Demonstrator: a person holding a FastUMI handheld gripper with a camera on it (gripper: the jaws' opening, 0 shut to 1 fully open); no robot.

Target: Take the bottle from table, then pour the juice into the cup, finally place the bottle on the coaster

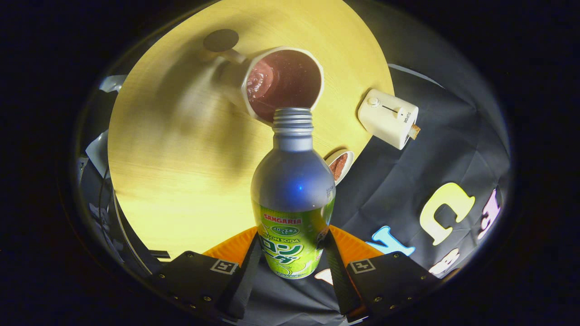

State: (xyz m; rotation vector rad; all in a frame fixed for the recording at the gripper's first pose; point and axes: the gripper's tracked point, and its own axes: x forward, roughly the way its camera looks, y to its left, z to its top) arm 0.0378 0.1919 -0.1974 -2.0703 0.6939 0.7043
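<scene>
Pale yellow wood grain covers the round tabletop [181, 149], which appears strongly tilted beyond the hand-held gripper [293, 260], with the dark booth cloth [408, 190] filling the space to one side. The hand-held gripper is clamped on a soda bottle [292, 199]; both fingers [247, 267] press against the green-labelled lower body from either side. The bottle's silver upper part and threaded, uncapped neck extend straight ahead of the fingers.

Just beyond the bottle's mouth sits a white cup [283, 83], its rim right at the neck's open end; whether they touch cannot be told. Dark reddish-brown juice [290, 79] fills the cup, with a foamy, bubbled patch on the side toward its handle. Farther on, past the cup's handle, a dark round coaster [220, 40] lies flat on the tabletop, apart from the cup.

Off to the side of the bottle's shoulder, a small white dish [340, 165] with reddish-brown contents sits near the tabletop's edge. Farther out on that same side stands a cream-coloured toaster [389, 117] with a slider on its face and something toasted poking out of its end.
</scene>
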